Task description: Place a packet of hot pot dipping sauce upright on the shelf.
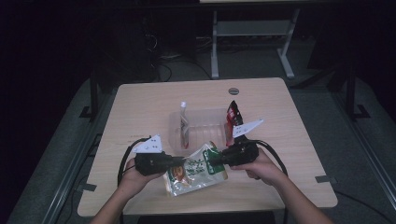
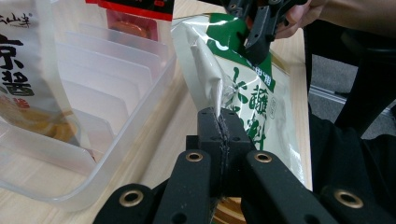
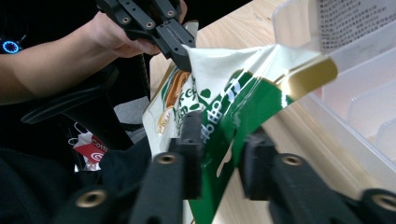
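Observation:
A green and white food pouch (image 1: pixel 196 175) hangs just above the table's near edge between my two grippers. My left gripper (image 1: pixel 180 162) is shut on the pouch's left side; in the left gripper view its pads (image 2: pixel 220 116) pinch a white fold of the pouch (image 2: pixel 252 93). My right gripper (image 1: pixel 212 162) reaches in from the right. In the right gripper view its jaws (image 3: pixel 222 135) straddle the green top edge of the pouch (image 3: pixel 233 74), with a gap still showing beside one pad. My left gripper (image 3: pixel 180 51) appears farther off there.
A clear plastic bin (image 1: pixel 173 126) with divider slots stands just beyond the pouch, mid-table. A white sauce pouch (image 1: pixel 183 122) leans at its left end and a red pouch (image 1: pixel 232 116) at its right. A round grommet (image 1: pixel 233 90) sits near the far edge.

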Demonstrator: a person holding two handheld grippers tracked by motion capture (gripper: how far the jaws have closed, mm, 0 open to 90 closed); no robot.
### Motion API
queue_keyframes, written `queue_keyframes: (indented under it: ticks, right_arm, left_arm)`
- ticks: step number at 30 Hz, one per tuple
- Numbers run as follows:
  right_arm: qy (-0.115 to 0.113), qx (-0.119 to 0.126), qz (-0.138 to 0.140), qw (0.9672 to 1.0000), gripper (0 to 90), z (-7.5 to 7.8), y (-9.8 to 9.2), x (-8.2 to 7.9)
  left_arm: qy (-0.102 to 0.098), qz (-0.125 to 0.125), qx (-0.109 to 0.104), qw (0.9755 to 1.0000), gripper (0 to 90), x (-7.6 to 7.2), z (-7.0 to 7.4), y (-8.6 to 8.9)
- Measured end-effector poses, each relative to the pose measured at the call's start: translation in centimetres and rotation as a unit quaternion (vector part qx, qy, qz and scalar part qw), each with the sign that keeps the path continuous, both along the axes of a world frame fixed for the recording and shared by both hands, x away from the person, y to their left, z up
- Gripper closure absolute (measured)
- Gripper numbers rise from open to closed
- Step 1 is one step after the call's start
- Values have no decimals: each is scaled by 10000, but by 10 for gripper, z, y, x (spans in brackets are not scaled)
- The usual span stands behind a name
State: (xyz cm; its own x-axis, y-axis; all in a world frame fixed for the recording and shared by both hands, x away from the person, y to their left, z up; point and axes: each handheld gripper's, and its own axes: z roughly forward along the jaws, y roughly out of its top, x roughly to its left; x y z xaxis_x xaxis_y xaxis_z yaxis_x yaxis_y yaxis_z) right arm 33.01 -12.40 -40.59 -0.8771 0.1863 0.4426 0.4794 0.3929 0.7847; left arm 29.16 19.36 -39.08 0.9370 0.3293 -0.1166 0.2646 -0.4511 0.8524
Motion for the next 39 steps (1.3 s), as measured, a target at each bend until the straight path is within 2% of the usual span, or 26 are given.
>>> queue_keyframes:
  ticks: [6, 11, 17, 19, 21, 24, 26, 29, 31, 35, 39]
  right_arm:
    - [-108, -78, -19, 9999, 887, 0, 0, 0]
    - [-303, -30, 38, 9995, 898, 0, -1, -1]
    - [-317, 87, 88, 9994, 900, 2, -3, -2]
    - [-300, 191, 78, 9993, 900, 3, -5, -2]
    - [-280, 323, 102, 9990, 900, 4, -6, -2]
    - [-305, 402, 123, 9986, 900, 6, -7, -3]
    - [-302, 473, 158, 9983, 900, 7, -7, -4]
    - [-420, 536, 218, 9974, 900, 9, -6, -6]
    - [-395, 602, 209, 9972, 900, 10, -7, -7]
    - [-450, 806, 184, 9956, 900, 14, -10, -7]
    - [-517, 903, 122, 9945, 900, 21, -14, -9]
  left_arm:
    - [-67, 10, -3, 10000, 894, 0, -1, -1]
    - [-85, 10, -44, 10000, 892, 1, -2, -1]
    - [-65, 2, -130, 9999, 885, 2, -3, 0]
    - [-64, 9, -153, 9999, 879, 2, -3, 1]
    - [22, 9, -197, 9998, 857, 3, -4, 2]
    - [33, 19, -149, 9999, 831, 3, -4, 1]
    - [78, 49, -167, 9998, 775, 4, -4, 1]
    - [205, 120, -304, 9993, 639, 6, -4, 2]
    - [237, 139, -377, 9989, 586, 6, -4, 4]
    - [281, 205, -387, 9986, 453, 5, -3, 7]
    - [336, 218, -313, 9987, 378, 2, -2, 9]
